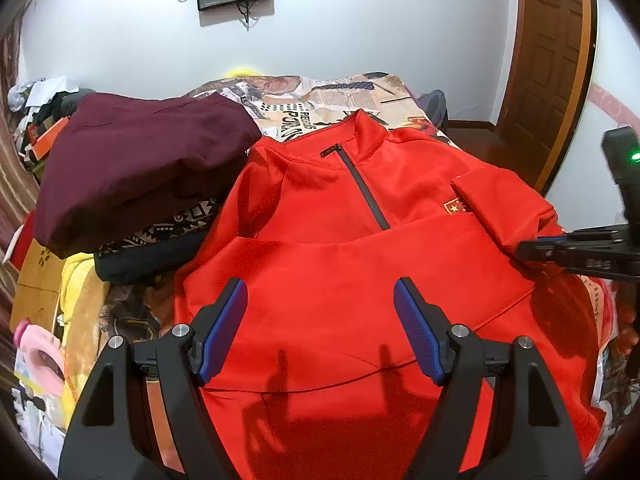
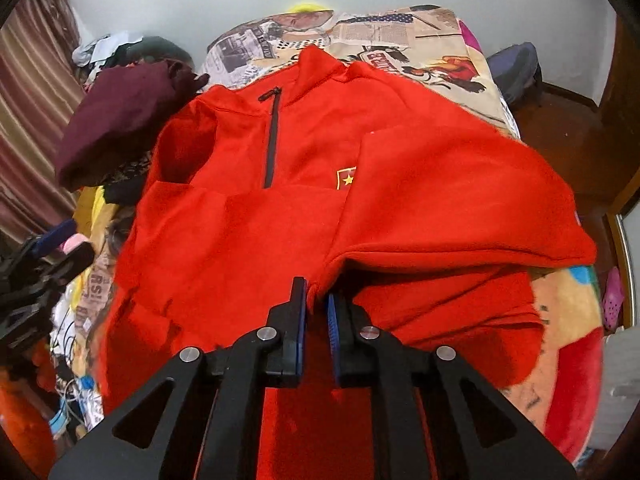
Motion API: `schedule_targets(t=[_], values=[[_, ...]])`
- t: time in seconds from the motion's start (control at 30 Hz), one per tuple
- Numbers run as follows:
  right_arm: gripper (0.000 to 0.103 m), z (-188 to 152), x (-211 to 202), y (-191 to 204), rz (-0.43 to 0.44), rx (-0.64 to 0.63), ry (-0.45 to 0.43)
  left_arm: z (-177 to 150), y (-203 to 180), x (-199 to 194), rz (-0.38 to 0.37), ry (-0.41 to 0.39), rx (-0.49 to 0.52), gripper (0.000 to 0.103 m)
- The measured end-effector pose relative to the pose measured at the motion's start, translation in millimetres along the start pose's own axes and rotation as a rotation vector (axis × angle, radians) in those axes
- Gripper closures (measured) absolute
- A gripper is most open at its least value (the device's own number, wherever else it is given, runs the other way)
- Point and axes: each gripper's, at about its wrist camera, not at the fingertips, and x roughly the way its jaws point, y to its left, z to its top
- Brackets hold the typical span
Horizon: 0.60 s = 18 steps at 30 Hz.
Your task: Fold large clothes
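Note:
A red zip-neck pullover (image 1: 332,216) lies front up on the bed, collar toward the far wall; it also shows in the right wrist view (image 2: 248,216). One sleeve is folded across the chest. My left gripper (image 1: 320,320) is open and empty, hovering over the lower front of the pullover. My right gripper (image 2: 317,300) is shut on the red sleeve (image 2: 440,200) and holds it lifted over the body, partly covering the flag badge (image 2: 346,178). In the left wrist view the right gripper (image 1: 524,250) enters from the right at the sleeve's edge.
A folded maroon garment (image 1: 140,160) sits on a pile of patterned and yellow clothes left of the pullover. The bed (image 1: 352,96) has a newspaper-print cover. Clutter lies along the left side, and a wooden door (image 1: 548,72) stands at the right.

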Motion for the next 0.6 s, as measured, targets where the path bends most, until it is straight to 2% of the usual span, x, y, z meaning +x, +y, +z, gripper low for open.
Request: schedule_targets(t=[0.1, 0.23, 0.27, 0.33, 0.43, 0.5, 0.6], values=[[0.078, -0.7, -13.1, 3.4, -0.016, -0.023, -0.024, 2.3, -0.4, 0.3, -0.001, -0.013, -0.01, 0.028], [0.063, -0.5, -38.5, -4.2, -0.057, -0.025, -0.112, 7.6, -5.1, -0.6, 0.0, -0.032, -0.006, 0.028], [0.061, 0.1, -44.9, -7.8, -0.066, -0.011, -0.136, 8.8, -6.5, -0.4, 0.003, -0.036, -0.003, 0.028], [0.05, 2.4, -55.4, -16.8, -0.092, 0.025, -0.177, 11.9, -10.0, 0.4, 0.013, -0.047, 0.009, 0.028], [0.038, 6.1, -66.6, -36.4, -0.182, 0.098, -0.258, 15.5, -14.2, 2.3, 0.02, -0.063, 0.016, 0.028], [0.037, 8.2, -66.9, -51.3, -0.198, 0.156, -0.277, 17.6, -15.9, 4.4, 0.021, -0.072, 0.01, 0.028], [0.037, 10.5, -58.5, -79.9, -0.154, 0.274, -0.255, 20.5, -18.8, 11.1, 0.024, -0.074, 0.011, 0.028]])
